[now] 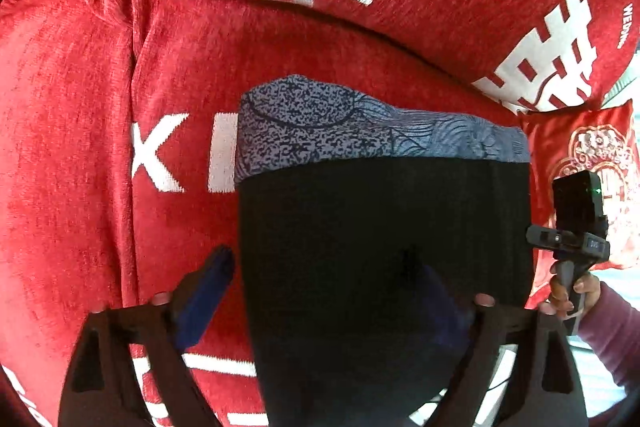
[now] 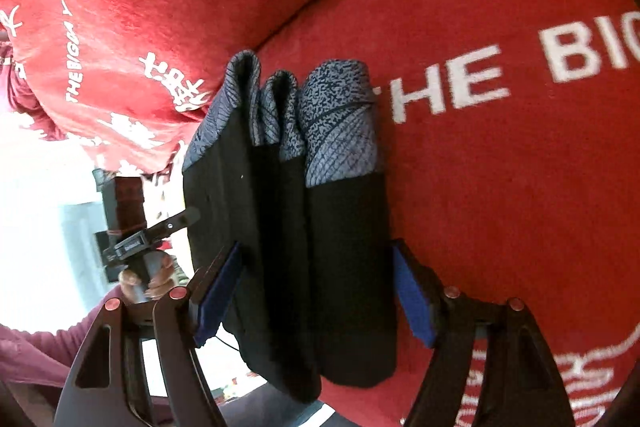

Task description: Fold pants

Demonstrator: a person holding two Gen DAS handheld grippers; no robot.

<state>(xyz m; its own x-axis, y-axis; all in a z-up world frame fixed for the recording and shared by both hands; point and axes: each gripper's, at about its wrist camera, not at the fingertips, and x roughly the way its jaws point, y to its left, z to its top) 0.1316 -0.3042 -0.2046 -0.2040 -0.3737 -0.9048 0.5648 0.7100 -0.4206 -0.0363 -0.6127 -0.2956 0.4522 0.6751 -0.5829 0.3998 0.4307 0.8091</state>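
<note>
Left claw (image 1: 324, 291) spread wide around the folded pants (image 1: 384, 227), one blue pad bare, the other under dark cloth; not pinching, seemingly steadying the stack. Pants lying on the red cover (image 1: 100, 147), layered folds on edge, patterned end farthest. Right claw (image 2: 316, 291) parted, straddling the bundle's sides, probably ready to squeeze. Open red cloth beyond on the right.

In the left wrist view the folded pants (image 1: 384, 247) cover the left gripper's (image 1: 336, 283) right-hand pad, which shows only as a dim blue shape through the black cloth, so whether its jaws touch the cloth cannot be told. The pants run off the bottom edge there. The white lettering on the red cover (image 2: 520, 155) is cut off at the picture's edge, and the bright area behind the other hand (image 2: 148, 275) is washed out.
</note>
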